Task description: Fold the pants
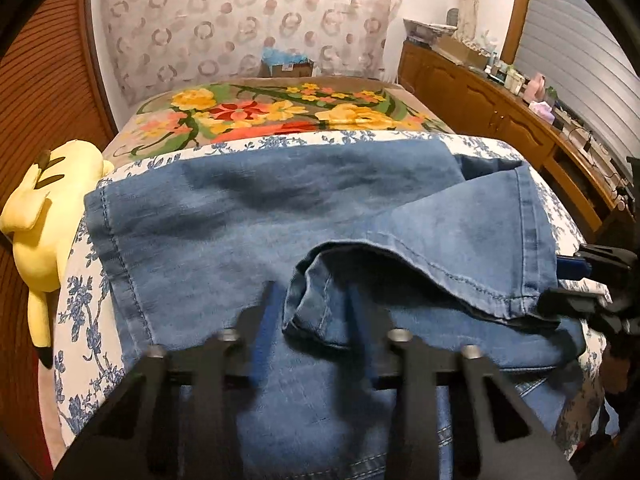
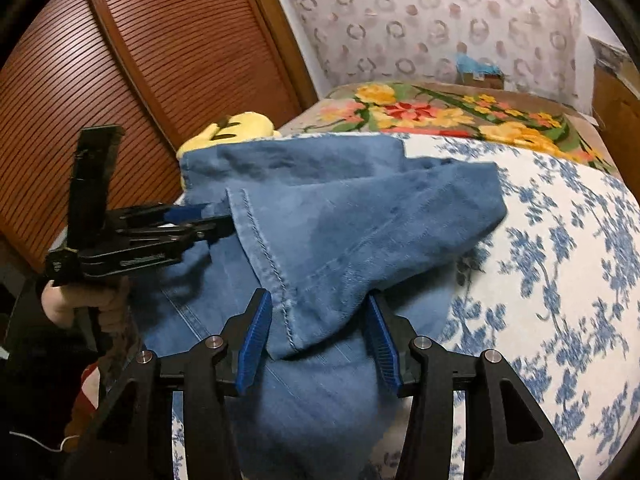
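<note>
Blue denim pants [image 1: 240, 220] lie spread over the bed, one leg folded back across the rest. In the left wrist view my left gripper [image 1: 312, 308] sits low over the cloth, its blurred blue pads flanking a raised fold of hem [image 1: 316, 280]. Seen from the right wrist view, the left gripper [image 2: 220, 218] pinches the stitched hem edge of the pants [image 2: 340, 208]. My right gripper [image 2: 320, 316] has both pads against a drooping hem corner [image 2: 288, 336]. That right gripper [image 1: 554, 284] also shows at the far right, at the leg's end.
A white sheet with blue flowers [image 2: 540, 260] covers the bed, with a floral blanket [image 1: 260, 112] beyond it. A yellow plush toy [image 1: 44, 216] lies at the left edge by louvred wooden doors [image 2: 140, 60]. A cluttered wooden sideboard [image 1: 500, 108] runs along the right. A hand [image 2: 68, 300] grips the left tool.
</note>
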